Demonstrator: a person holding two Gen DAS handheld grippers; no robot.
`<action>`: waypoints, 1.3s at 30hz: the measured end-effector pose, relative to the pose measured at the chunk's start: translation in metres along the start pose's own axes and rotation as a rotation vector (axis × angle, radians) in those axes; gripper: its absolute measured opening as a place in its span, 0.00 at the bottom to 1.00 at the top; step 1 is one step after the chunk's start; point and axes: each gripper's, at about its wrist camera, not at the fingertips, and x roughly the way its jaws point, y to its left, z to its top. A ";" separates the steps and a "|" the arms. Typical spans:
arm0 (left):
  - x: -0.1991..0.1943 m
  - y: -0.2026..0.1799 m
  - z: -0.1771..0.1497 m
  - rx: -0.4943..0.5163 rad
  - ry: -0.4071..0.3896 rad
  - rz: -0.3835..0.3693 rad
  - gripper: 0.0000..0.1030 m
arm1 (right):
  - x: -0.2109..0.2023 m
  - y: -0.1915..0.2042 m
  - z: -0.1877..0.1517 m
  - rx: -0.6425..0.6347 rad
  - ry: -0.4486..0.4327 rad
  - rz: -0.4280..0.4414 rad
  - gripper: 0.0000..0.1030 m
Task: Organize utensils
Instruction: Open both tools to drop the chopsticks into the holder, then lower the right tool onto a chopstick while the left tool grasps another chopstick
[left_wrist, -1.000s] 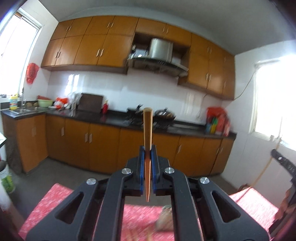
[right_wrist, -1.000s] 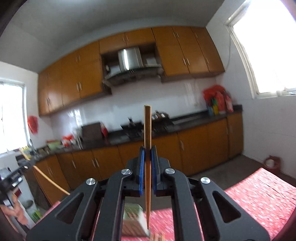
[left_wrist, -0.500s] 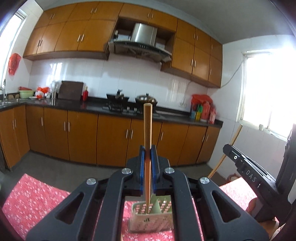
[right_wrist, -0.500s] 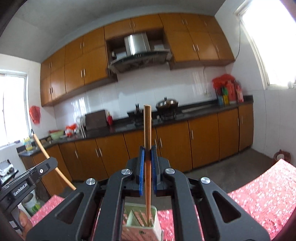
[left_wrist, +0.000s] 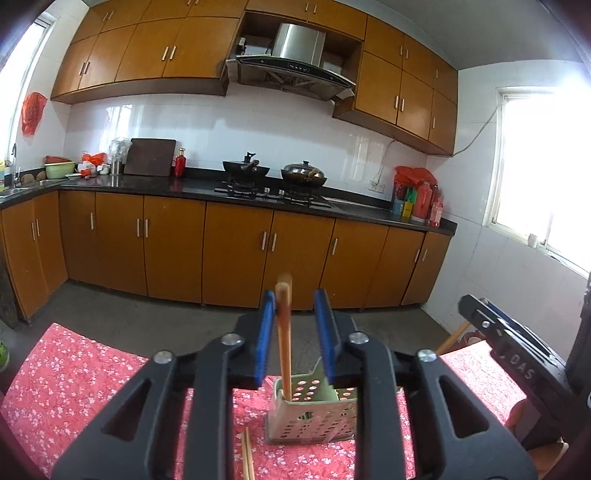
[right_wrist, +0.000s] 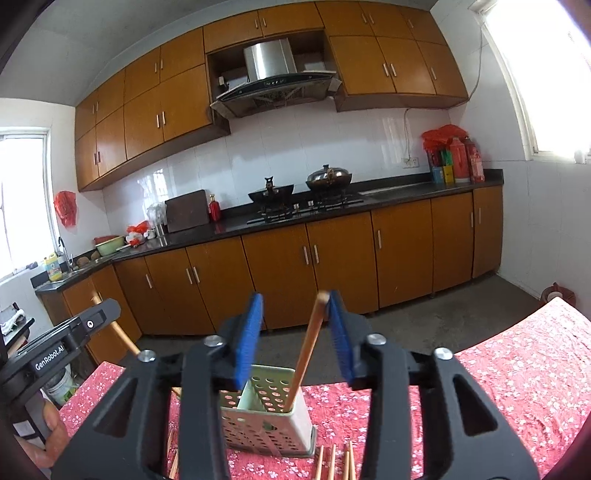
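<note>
A pale perforated utensil holder (left_wrist: 310, 417) stands on the red flowered tablecloth (left_wrist: 74, 376); it also shows in the right wrist view (right_wrist: 266, 413). My left gripper (left_wrist: 295, 332) is open, and a wooden chopstick (left_wrist: 284, 339) stands loose between its pads with its tip inside the holder. My right gripper (right_wrist: 295, 336) is open, and another chopstick (right_wrist: 306, 350) leans against its right pad with its tip in the holder. The right gripper body (left_wrist: 517, 354) shows at the right of the left wrist view. The left gripper body (right_wrist: 55, 350) shows at the left of the right wrist view.
Loose chopsticks lie on the cloth in front of the holder (right_wrist: 334, 463) and beside it (left_wrist: 247, 458). Orange kitchen cabinets (left_wrist: 236, 251), a dark counter with a stove and pans (left_wrist: 273, 173) run behind the table. A window (left_wrist: 543, 166) is at the right.
Both grippers have opened and let go of their chopsticks, which have dropped lower into the holder. Both views have tilted down towards the table.
</note>
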 end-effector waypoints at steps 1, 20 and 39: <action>-0.005 0.002 0.002 -0.003 -0.006 0.003 0.27 | -0.005 -0.001 0.002 -0.002 -0.007 0.000 0.40; -0.081 0.091 -0.132 0.018 0.345 0.160 0.44 | -0.028 -0.048 -0.164 -0.042 0.608 -0.026 0.24; -0.051 0.075 -0.211 0.000 0.604 0.094 0.17 | -0.010 -0.076 -0.189 -0.033 0.651 -0.187 0.08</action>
